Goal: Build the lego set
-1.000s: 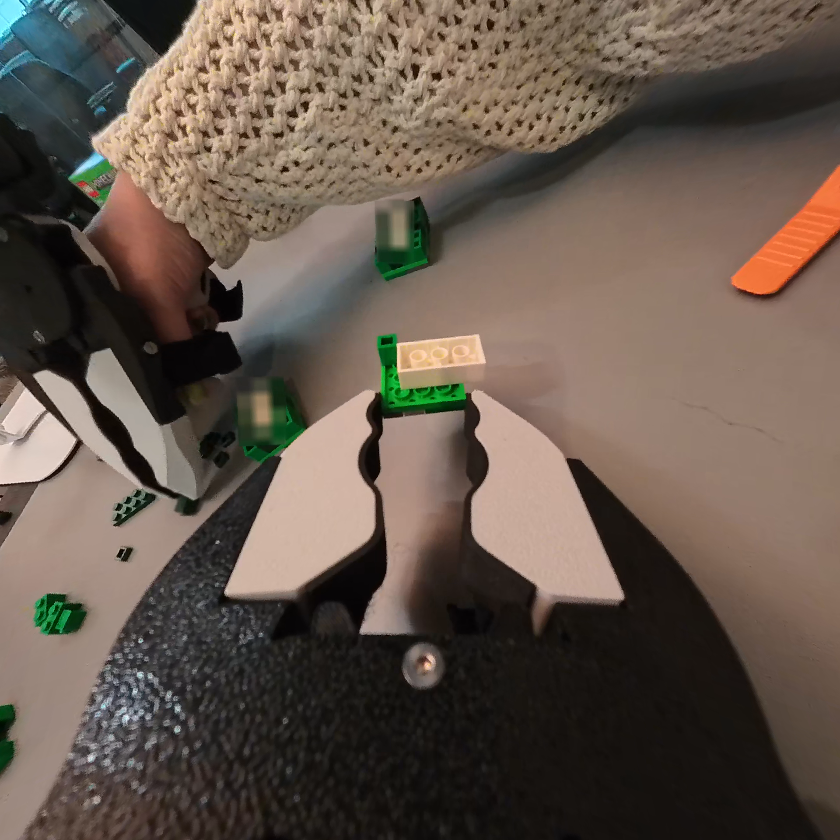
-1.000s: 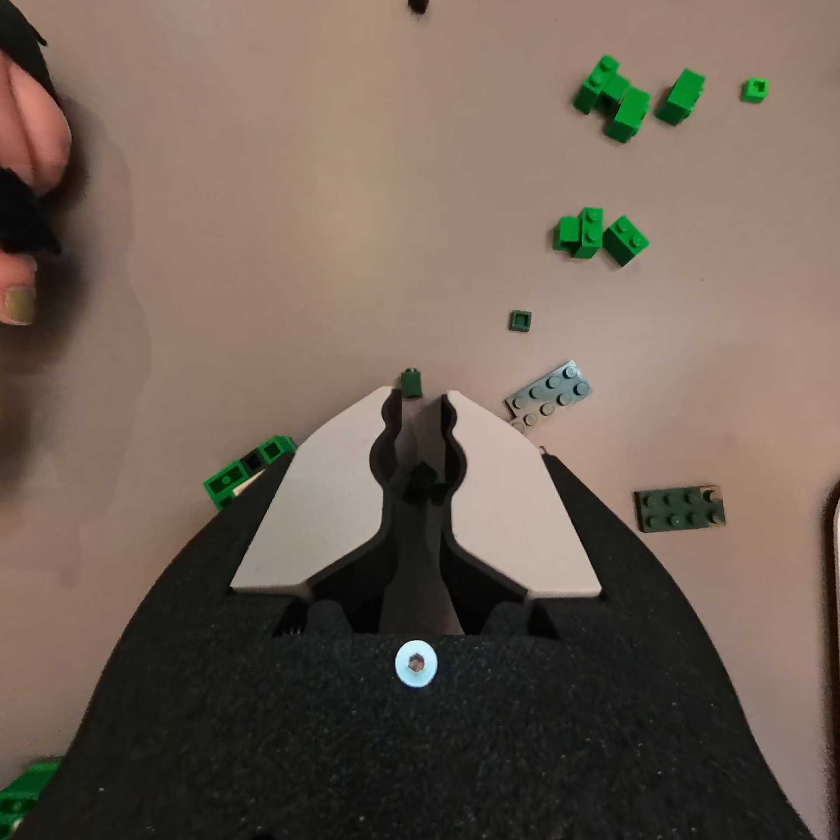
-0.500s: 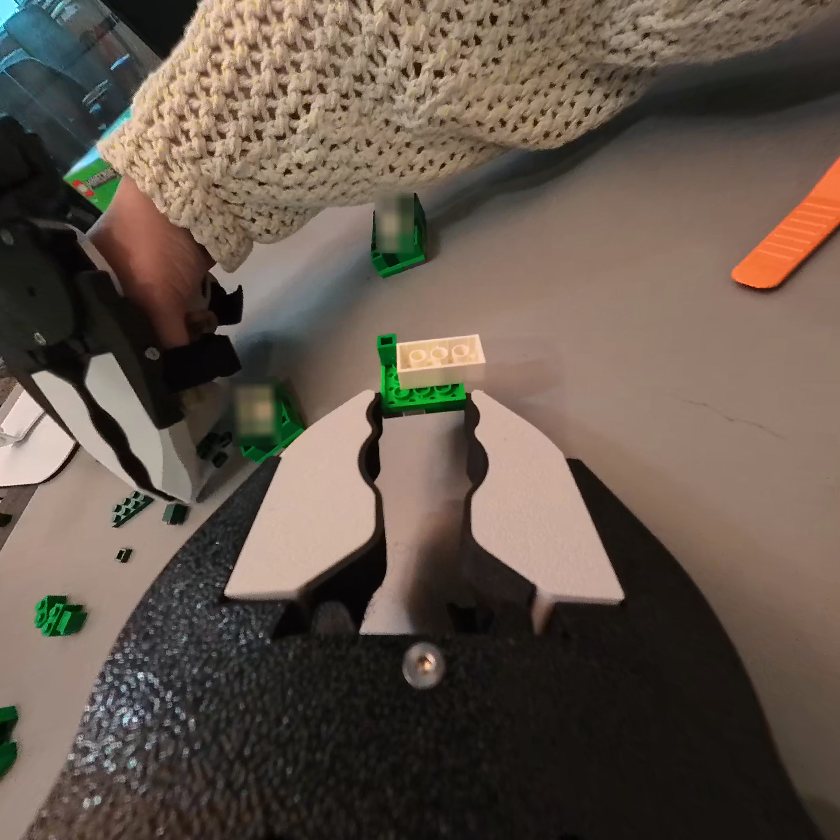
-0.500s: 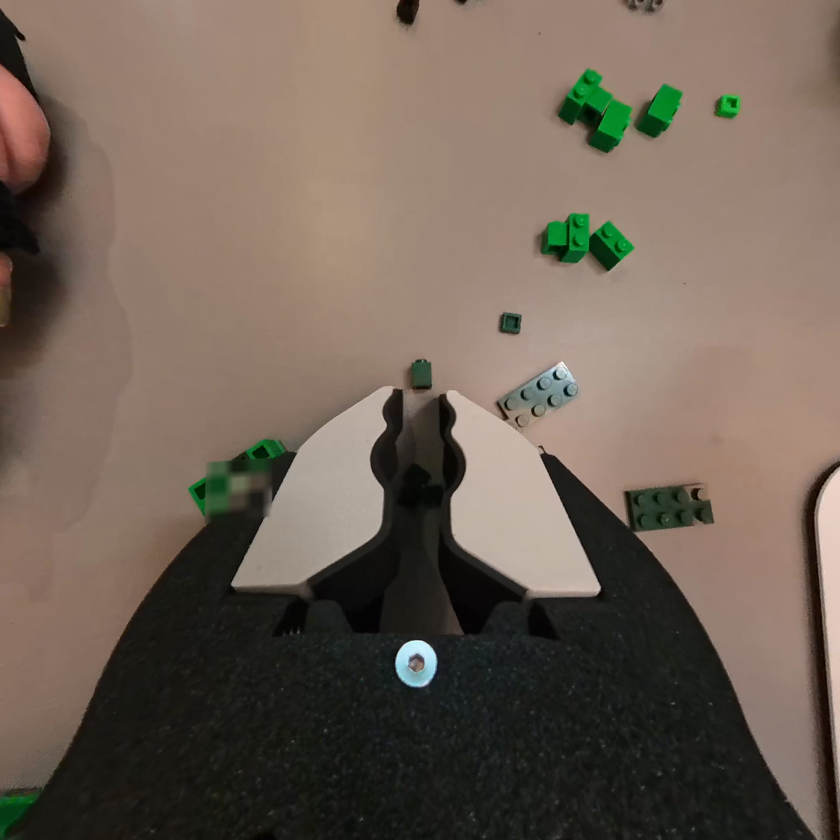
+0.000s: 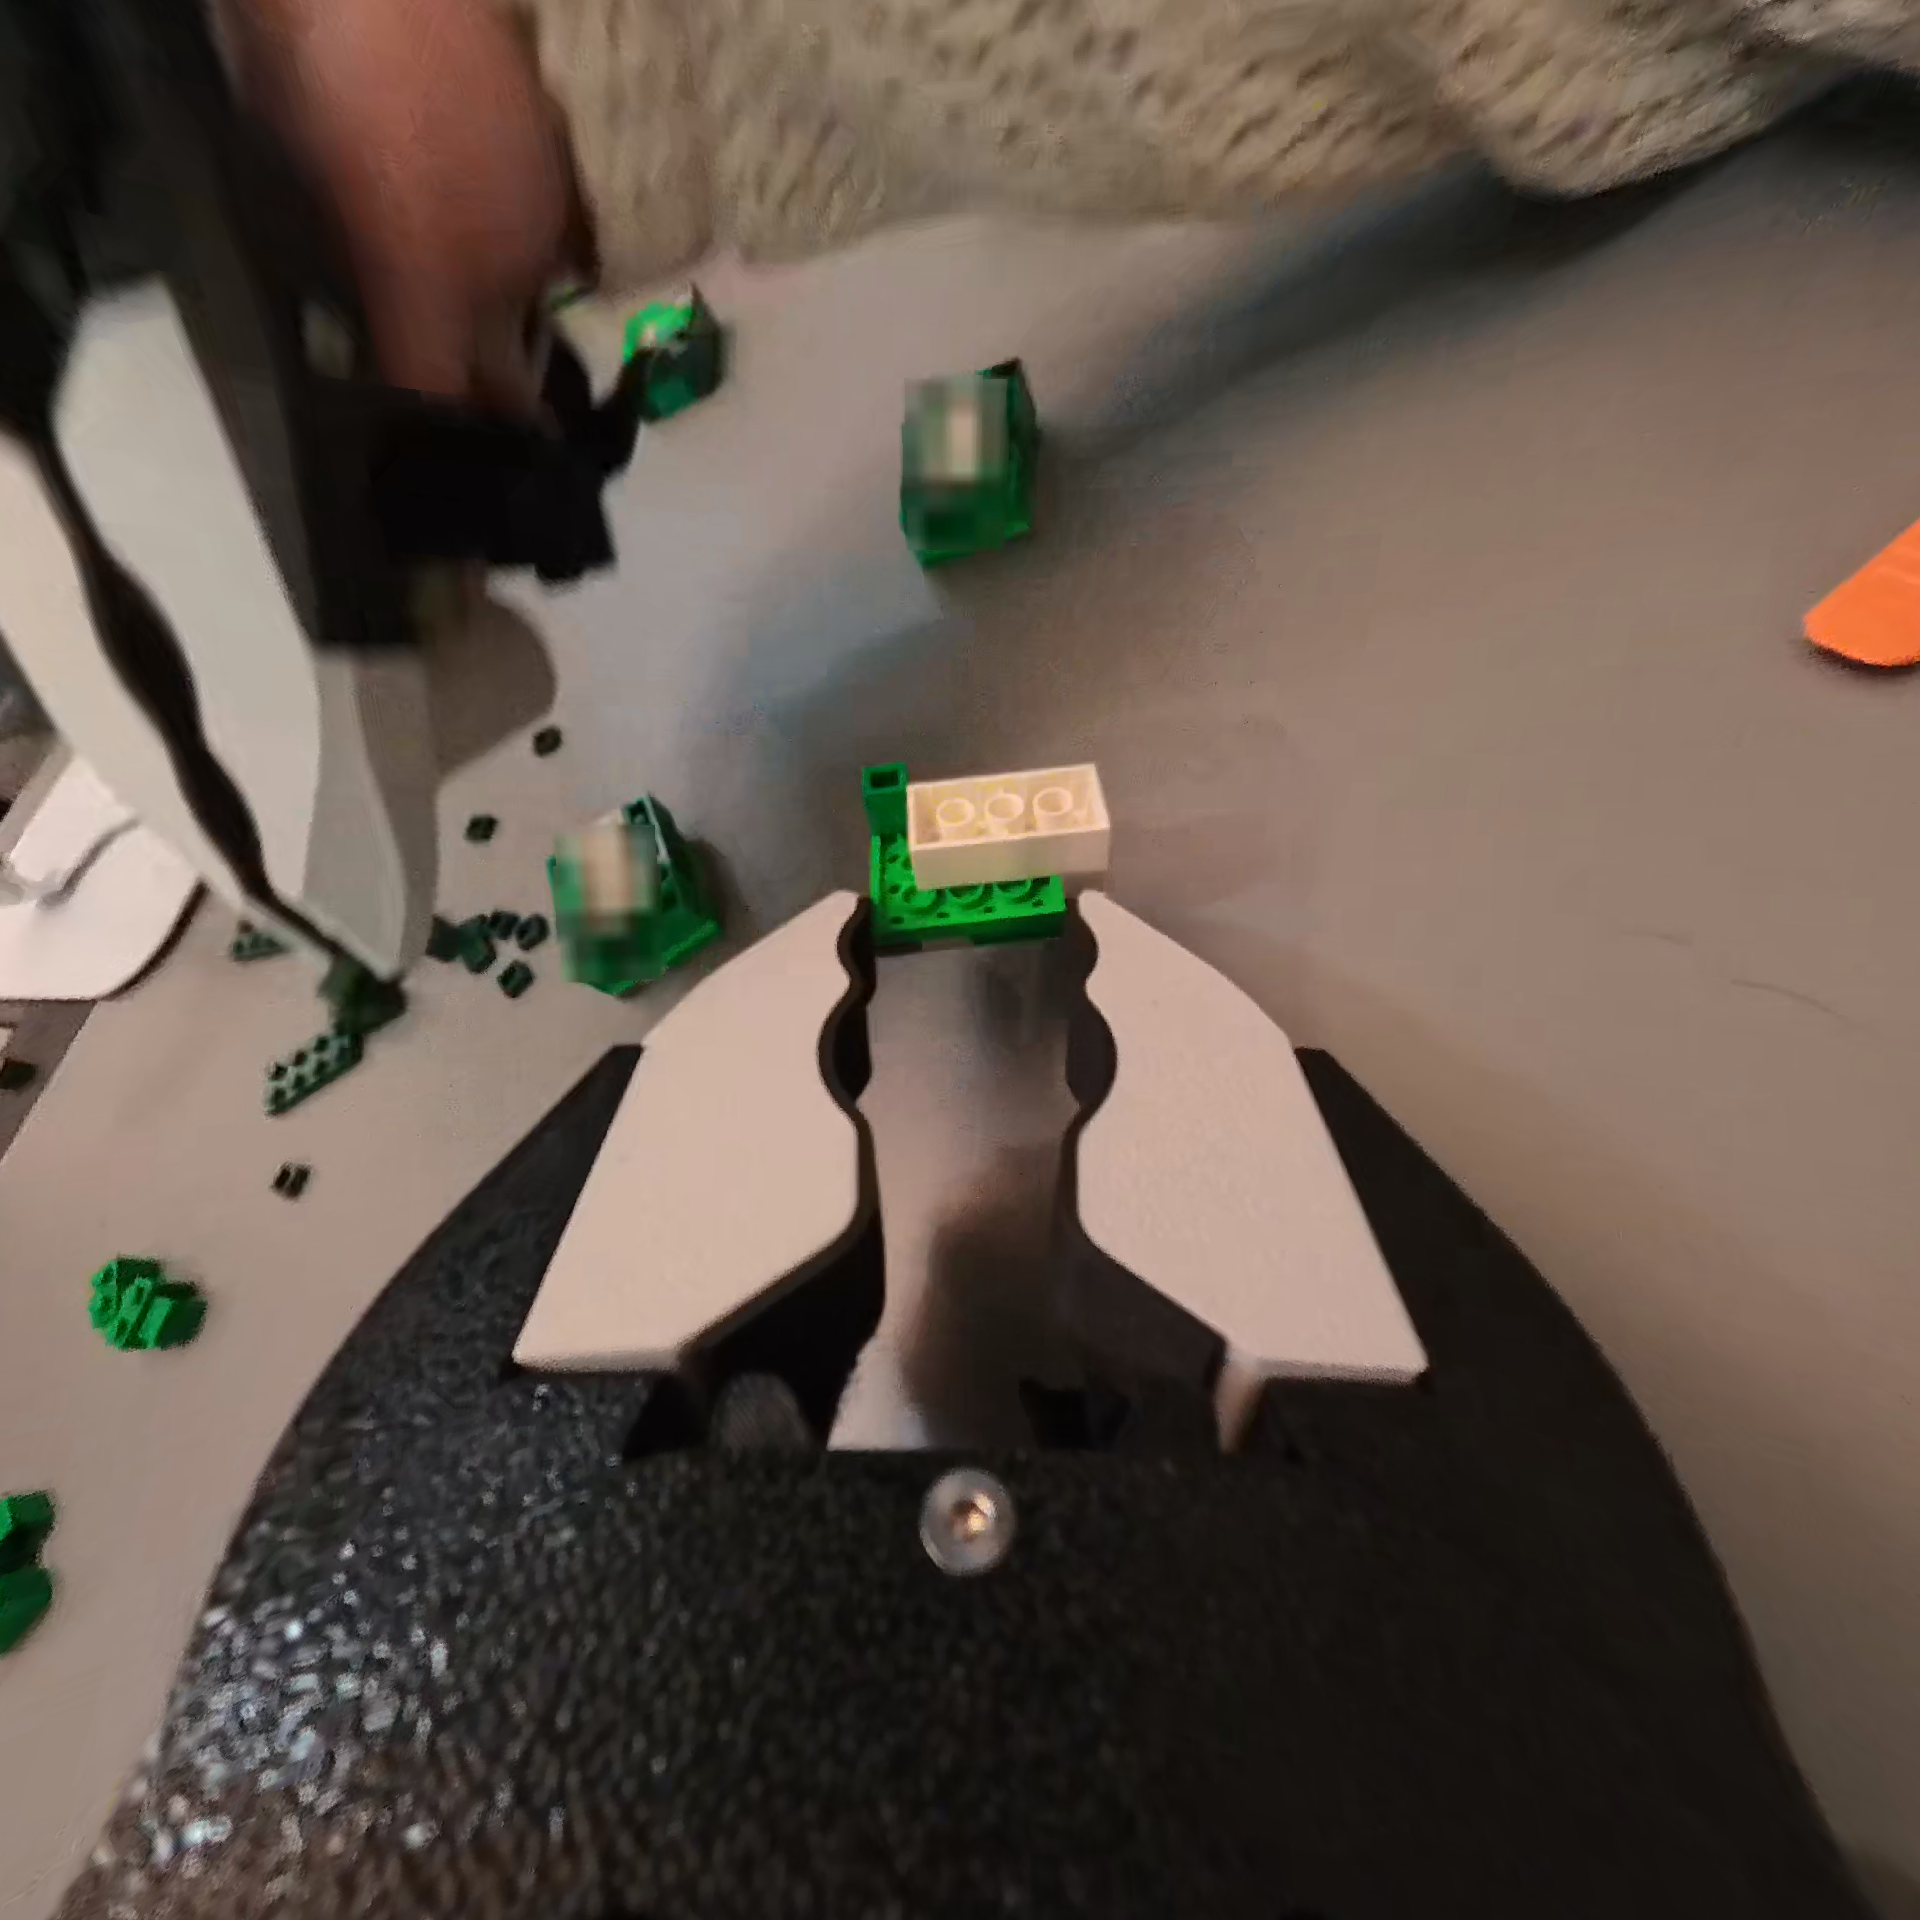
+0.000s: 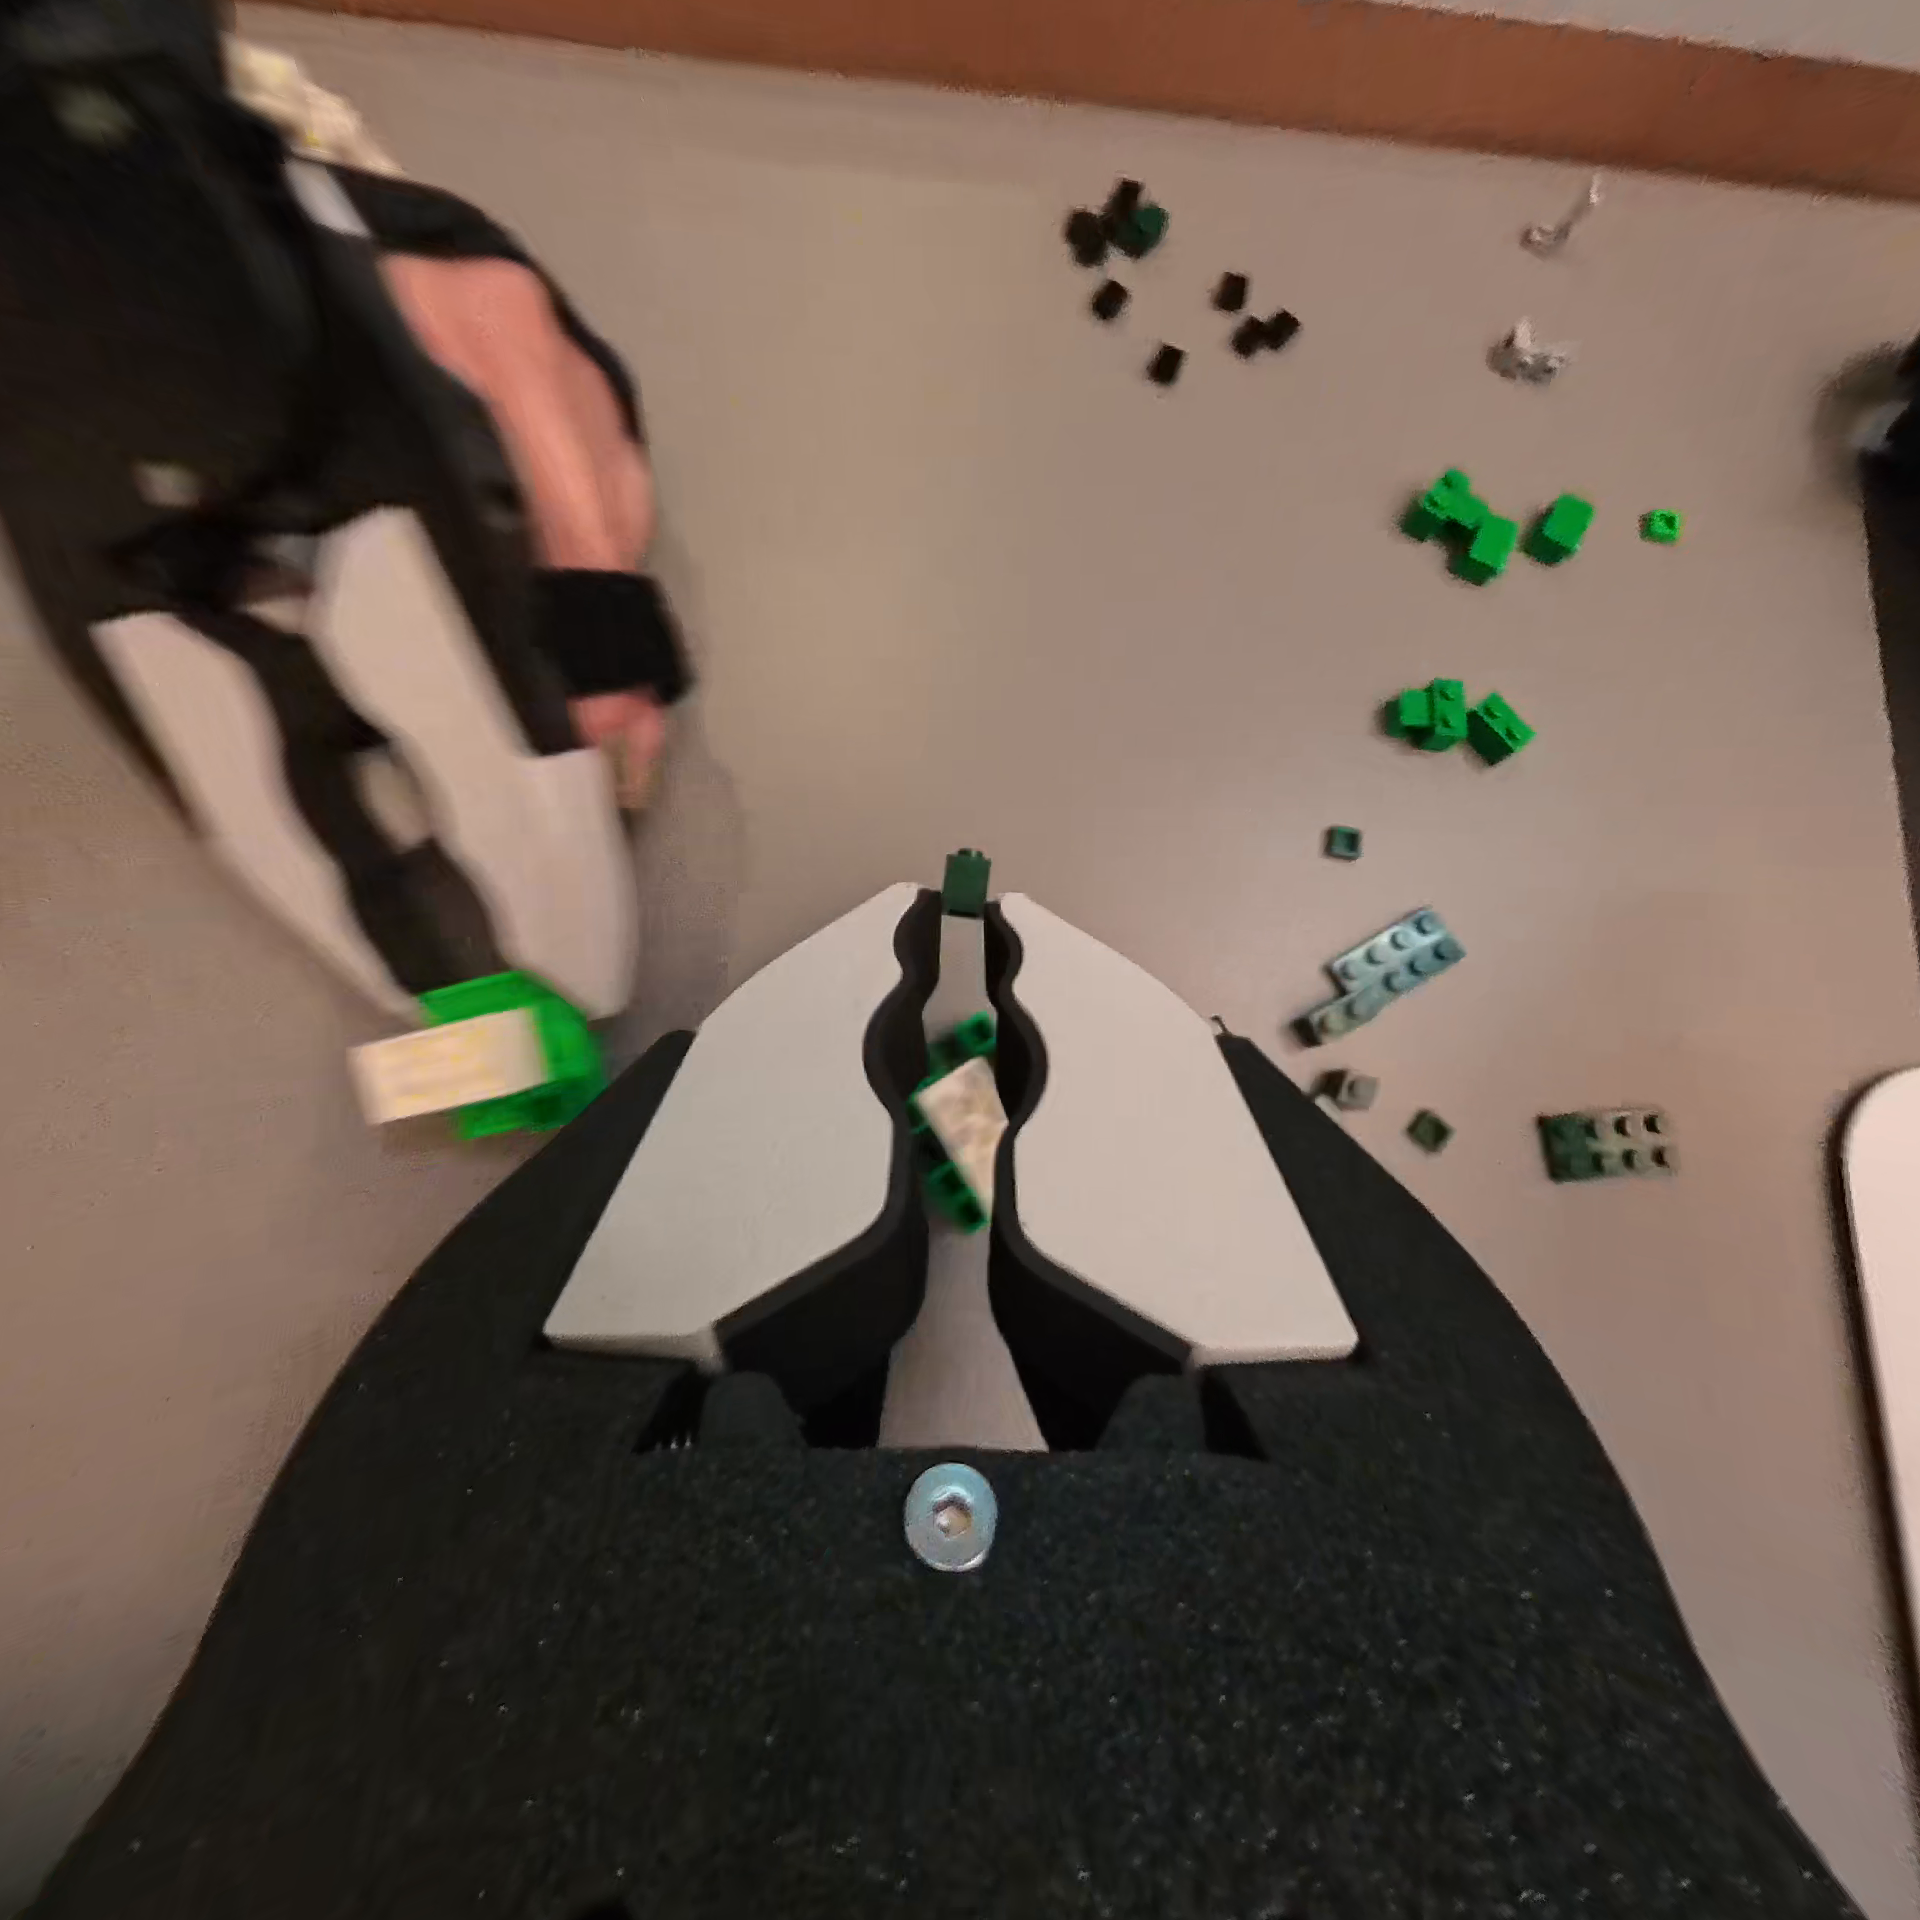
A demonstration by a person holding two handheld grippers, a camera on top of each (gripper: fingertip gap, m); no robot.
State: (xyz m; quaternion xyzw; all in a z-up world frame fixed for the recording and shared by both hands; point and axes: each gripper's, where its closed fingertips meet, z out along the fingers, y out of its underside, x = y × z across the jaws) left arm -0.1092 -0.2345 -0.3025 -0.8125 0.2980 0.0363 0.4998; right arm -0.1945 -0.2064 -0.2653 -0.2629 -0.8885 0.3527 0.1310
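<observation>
Left claw (image 5: 966, 914) grips a green-and-white assembly (image 5: 982, 862); right claw (image 6: 964, 909) pinches a dark-green brick (image 6: 966, 881), loose green bricks (image 6: 1455, 717) nearby.

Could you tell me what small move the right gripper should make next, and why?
Probably carry the dark green brick pinched in the right gripper over to the assembly held by the left gripper; it appears clear of the table.

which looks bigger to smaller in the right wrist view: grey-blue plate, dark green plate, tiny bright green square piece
1. grey-blue plate
2. dark green plate, slightly smaller
3. tiny bright green square piece, smallest; it lies farther from the camera, but the gap looks too large for that to matter.
</observation>
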